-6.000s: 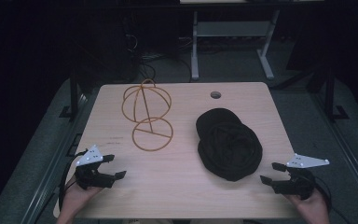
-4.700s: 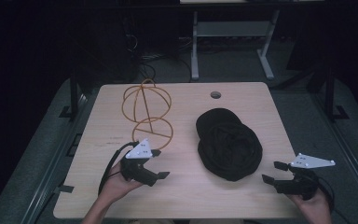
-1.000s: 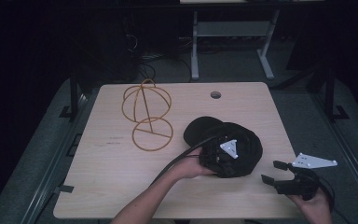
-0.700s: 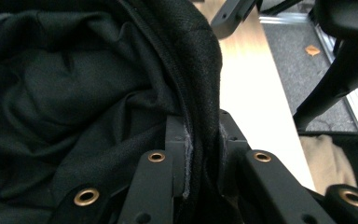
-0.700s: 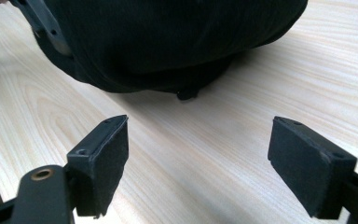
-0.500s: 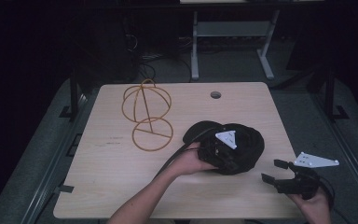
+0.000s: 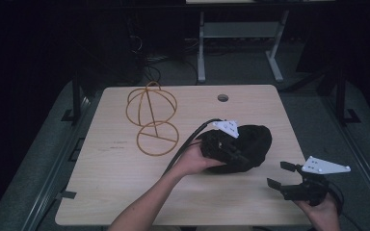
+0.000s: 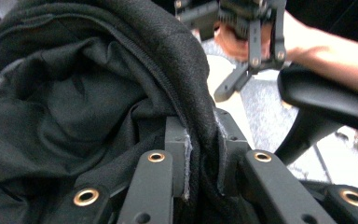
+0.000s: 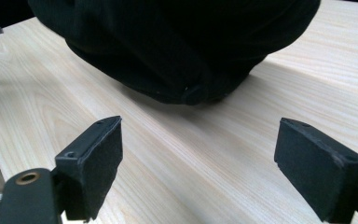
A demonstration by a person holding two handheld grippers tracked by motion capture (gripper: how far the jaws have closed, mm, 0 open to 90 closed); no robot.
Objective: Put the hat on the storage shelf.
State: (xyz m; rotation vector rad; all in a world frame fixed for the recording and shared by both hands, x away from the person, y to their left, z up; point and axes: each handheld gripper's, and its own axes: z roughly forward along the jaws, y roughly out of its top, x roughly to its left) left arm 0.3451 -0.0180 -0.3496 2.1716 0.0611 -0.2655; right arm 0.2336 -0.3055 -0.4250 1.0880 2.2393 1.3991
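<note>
A black fabric hat (image 7: pixel 256 142) lies bunched on the right half of the wooden table (image 7: pixel 115 178). My left gripper (image 7: pixel 237 155) reaches across into it and is shut on a fold of its rim; in the left gripper view the cloth (image 8: pixel 74 93) is pinched between the jaws of the left gripper (image 8: pixel 204 161). My right gripper (image 7: pixel 278 175) hovers open at the table's front right, apart from the hat. In the right gripper view the hat (image 9: pixel 177 42) sits just beyond the open right gripper (image 9: pixel 214 168).
An orange wire hat stand (image 7: pixel 150 118) with a round base stands at the table's back left. A small cable hole (image 7: pixel 223 97) sits near the far edge. Dark floor and a desk frame (image 7: pixel 202 43) lie beyond the table.
My left gripper crossed from the front left to the hat and closed on its rim, bunching the hat up. The right gripper has stayed in place.
</note>
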